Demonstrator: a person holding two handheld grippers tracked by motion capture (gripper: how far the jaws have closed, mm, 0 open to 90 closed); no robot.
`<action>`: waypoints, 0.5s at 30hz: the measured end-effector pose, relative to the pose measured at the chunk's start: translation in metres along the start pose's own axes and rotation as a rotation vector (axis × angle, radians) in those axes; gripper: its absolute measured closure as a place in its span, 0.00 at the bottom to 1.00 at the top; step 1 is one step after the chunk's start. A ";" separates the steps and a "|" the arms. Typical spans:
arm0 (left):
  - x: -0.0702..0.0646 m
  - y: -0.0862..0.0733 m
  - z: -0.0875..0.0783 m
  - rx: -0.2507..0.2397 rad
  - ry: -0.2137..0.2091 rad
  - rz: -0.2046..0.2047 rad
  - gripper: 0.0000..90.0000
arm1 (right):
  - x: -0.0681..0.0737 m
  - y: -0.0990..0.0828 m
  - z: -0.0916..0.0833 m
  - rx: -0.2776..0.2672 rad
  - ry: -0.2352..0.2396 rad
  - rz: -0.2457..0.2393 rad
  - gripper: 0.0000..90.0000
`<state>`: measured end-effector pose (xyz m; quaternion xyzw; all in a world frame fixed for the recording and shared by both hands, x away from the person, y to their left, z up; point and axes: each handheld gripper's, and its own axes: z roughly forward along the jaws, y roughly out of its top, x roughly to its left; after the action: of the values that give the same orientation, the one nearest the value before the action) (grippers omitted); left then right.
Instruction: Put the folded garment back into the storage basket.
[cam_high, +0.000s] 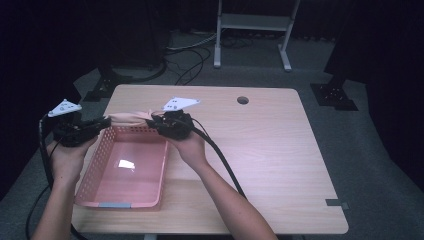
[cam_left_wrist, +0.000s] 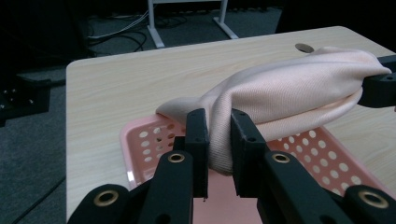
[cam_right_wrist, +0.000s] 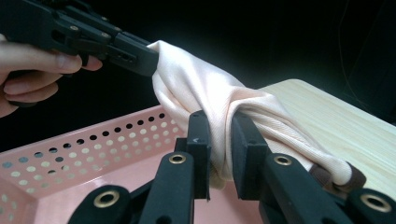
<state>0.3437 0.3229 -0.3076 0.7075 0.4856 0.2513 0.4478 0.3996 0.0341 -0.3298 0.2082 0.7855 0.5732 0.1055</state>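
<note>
Listing of items at the bench, clock directions read from the high view, bench centre as the dial.

Cloth: pale peach fabric (cam_high: 131, 118), bunched and stretched between the two grippers, at about 10 o'clock, hanging over the far rim of the basket; in the left gripper view (cam_left_wrist: 280, 93) it runs from the near fingers up to 2 o'clock, where the other gripper's tip pinches its far end.

Left gripper: black tool (cam_high: 102, 122) with a grey three-cornered plate on top, held in the person's left hand (cam_high: 67, 155) at about 9 o'clock, beyond the bench's left edge; its fingers (cam_left_wrist: 198, 140) are clamped on one end of the cloth, fabric pressed between them.

Right gripper: black tool (cam_high: 155, 121) with a grey plate, held in the right hand (cam_high: 190, 145) at about 10 o'clock; its fingers (cam_right_wrist: 198, 144) are closed on a gathered fold of the cloth (cam_right_wrist: 219, 102).

Basket: pink perforated plastic tray (cam_high: 97, 165), at 8 o'clock on the bench, directly under the cloth; inside looks bare pink.

Bench: light wood top (cam_high: 265, 145) with a round cable hole (cam_high: 243, 100) at 12 o'clock.

Cables: black leads (cam_high: 220, 155) trailing from each gripper toward 6 o'clock.

Background: white metal frame (cam_high: 252, 22) on grey floor, beyond 12 o'clock.
</note>
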 end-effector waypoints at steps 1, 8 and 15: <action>0.001 -0.001 -0.001 -0.001 0.001 -0.003 0.89 | 0.001 0.000 0.002 0.002 0.002 -0.005 0.88; 0.002 -0.011 -0.011 -0.010 0.001 -0.001 0.89 | 0.010 -0.003 0.005 0.009 0.023 -0.018 0.88; -0.005 -0.030 -0.017 -0.011 -0.013 0.014 0.89 | 0.022 -0.020 0.001 0.017 0.034 -0.025 0.88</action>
<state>0.3149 0.3288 -0.3256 0.7099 0.4765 0.2524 0.4532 0.3767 0.0393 -0.3469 0.1894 0.7947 0.5685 0.0973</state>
